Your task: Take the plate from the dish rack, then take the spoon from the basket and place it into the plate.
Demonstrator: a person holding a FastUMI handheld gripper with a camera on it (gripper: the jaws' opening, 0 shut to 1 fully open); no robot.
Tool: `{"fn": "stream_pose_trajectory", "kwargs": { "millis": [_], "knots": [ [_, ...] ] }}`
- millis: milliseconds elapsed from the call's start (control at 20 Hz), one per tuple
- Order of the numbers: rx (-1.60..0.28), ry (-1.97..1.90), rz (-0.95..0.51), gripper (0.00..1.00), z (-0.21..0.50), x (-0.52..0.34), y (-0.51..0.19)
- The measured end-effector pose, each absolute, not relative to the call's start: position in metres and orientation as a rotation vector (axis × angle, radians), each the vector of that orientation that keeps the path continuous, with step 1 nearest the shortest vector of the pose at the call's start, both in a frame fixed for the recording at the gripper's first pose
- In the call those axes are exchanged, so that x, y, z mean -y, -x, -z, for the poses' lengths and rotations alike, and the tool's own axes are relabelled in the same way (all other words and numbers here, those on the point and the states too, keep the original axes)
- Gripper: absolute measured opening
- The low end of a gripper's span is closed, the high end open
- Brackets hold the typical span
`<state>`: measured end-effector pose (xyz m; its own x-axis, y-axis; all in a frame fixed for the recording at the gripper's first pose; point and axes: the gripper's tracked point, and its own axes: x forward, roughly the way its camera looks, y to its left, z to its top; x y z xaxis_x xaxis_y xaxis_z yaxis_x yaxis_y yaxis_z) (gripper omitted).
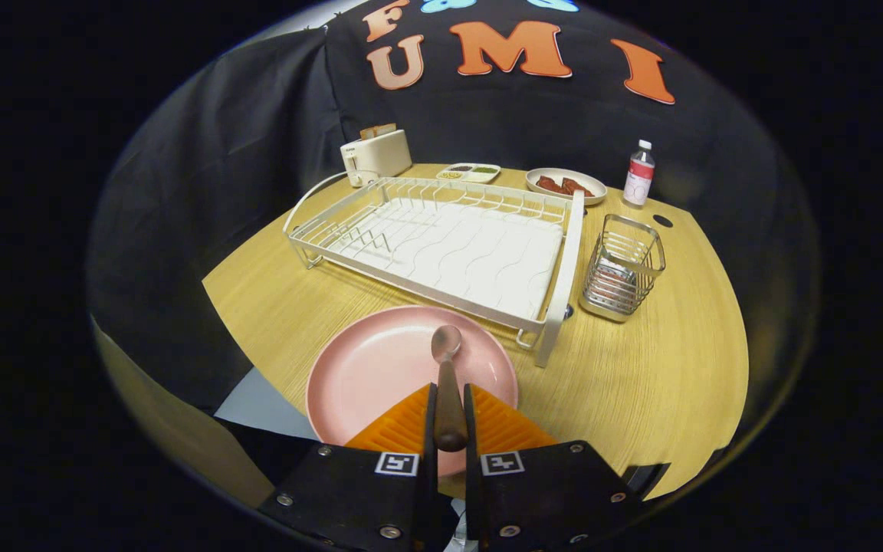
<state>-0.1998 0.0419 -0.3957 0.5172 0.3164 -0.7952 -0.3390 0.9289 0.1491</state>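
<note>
The gripper (449, 406) pinches the spoon (448, 383) by its dark brown handle, both orange ribbed fingers (403, 425) pressed against it. The spoon's long axis runs straight ahead along the fingers, its dull metal bowl pointing away toward the dish rack (441, 245) and lying over the middle of the pink plate (380, 368); whether the bowl touches the plate cannot be told.

The plate, round, smooth and shallow-rimmed, sits at the near edge of the light wood-grain table (641, 376), its near rim about level with that edge. Just beyond it the white wire dish rack holds a wavy white drain tray, the rack's near corner close to the plate's far rim. A square wire basket (624, 267) stands beside the rack toward the right edge, with open tabletop in front of it.

Along the far edge stand a cream toaster (375, 156), a divided tray (472, 172), a bowl of reddish food (566, 185) and a small bottle (639, 173).
</note>
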Motion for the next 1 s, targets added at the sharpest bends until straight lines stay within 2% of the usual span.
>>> {"fn": "stream_pose_trajectory", "kwargs": {
  "millis": [150,350,450,500,850,1000],
  "knots": [
    [-0.993,0.066,-0.383,0.16,0.408,-0.034,0.208],
    [-1.021,0.133,-0.377,0.26,0.412,-0.027,0.211],
    [-1.027,0.117,-0.386,0.35,0.409,-0.031,0.212],
    [-1.023,0.108,-0.385,0.45,0.404,-0.032,0.211],
    [-0.861,0.035,-0.342,0.64,0.337,-0.032,0.161],
    [-0.750,0.010,-0.323,0.75,0.291,-0.032,0.135]
  ]
}}
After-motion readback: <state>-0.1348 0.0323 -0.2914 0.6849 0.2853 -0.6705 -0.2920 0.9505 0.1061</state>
